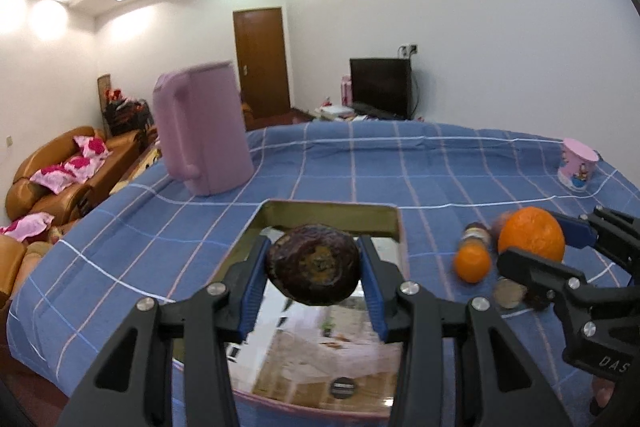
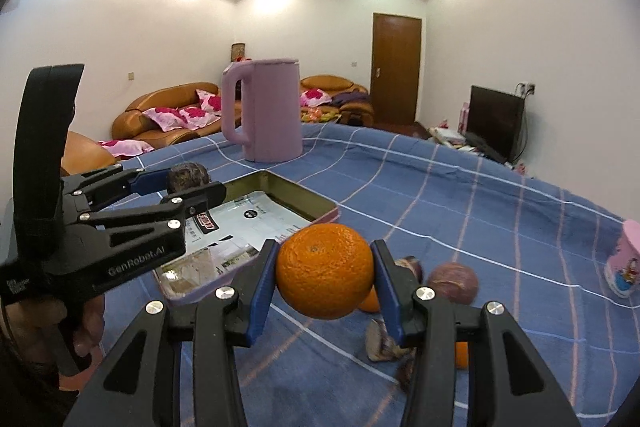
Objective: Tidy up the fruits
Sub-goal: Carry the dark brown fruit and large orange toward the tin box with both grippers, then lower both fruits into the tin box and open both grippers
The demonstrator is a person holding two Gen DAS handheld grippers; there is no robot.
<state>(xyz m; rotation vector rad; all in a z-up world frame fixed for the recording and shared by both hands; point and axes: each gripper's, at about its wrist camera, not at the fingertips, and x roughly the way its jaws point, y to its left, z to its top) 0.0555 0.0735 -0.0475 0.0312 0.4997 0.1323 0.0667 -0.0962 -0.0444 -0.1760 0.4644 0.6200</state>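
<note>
The dark fruit point(image 1: 313, 264) hangs clamped in the left gripper point(image 1: 314, 267) over the tray point(image 1: 328, 213), while the right gripper point(image 2: 325, 277) pinches the orange point(image 2: 325, 271) above the tablecloth point(image 2: 460, 211) beside the tray's right edge. Round fruit could slip out and scatter the loose fruit point(image 2: 452, 283) below.

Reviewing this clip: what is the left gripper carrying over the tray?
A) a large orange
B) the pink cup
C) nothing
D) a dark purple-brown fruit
D: in the left wrist view the left gripper clamps a dark purple-brown fruit above the tray.
</note>
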